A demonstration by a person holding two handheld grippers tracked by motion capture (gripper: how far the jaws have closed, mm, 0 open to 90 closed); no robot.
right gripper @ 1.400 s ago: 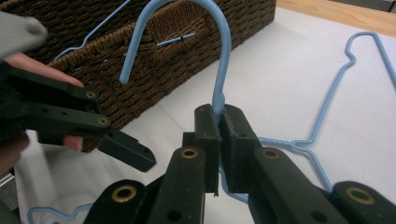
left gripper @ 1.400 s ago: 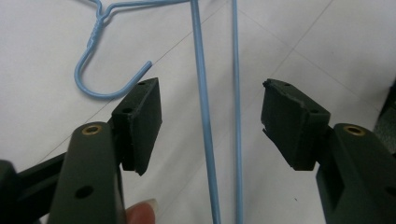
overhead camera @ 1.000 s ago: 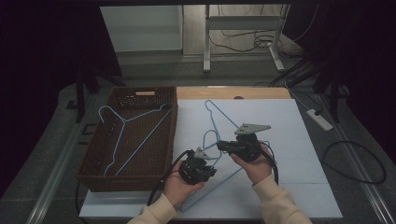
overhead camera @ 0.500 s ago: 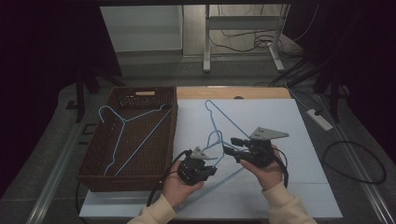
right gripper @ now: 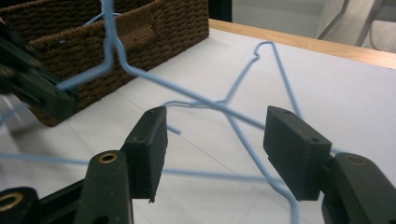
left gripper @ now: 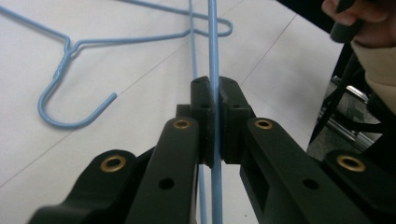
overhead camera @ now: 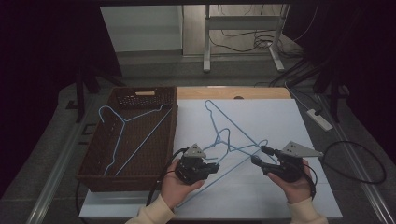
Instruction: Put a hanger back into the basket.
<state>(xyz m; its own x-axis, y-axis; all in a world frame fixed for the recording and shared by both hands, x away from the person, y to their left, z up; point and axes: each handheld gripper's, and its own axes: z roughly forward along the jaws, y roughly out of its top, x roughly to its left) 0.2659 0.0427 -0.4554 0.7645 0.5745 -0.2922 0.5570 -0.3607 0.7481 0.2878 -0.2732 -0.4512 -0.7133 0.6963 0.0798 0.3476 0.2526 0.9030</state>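
High view has my left claw [overhead camera: 212,167] pinching the wire of a blue hanger [overhead camera: 219,175] lying on the white worktop [overhead camera: 280,121], tangled with a second hanger [overhead camera: 233,125], while my right claw [overhead camera: 259,155] is spread wide just beside their crossing. A wicker basket [overhead camera: 95,175] at the left holds a third hanger [overhead camera: 122,136]. Where the wires cross, I cannot tell which belongs to which.

Left gripper [overhead camera: 212,168] sits low in the left hand [overhead camera: 173,186], just right of the wicker basket [overhead camera: 140,135], jaws pinched tight on a blue hanger wire [left gripper: 214,56] and pointing away from the basket. Right gripper [overhead camera: 258,162] is well off to the basket's right, cradled in the right hand [overhead camera: 294,182], jaws spread wide and pointing back toward the basket.
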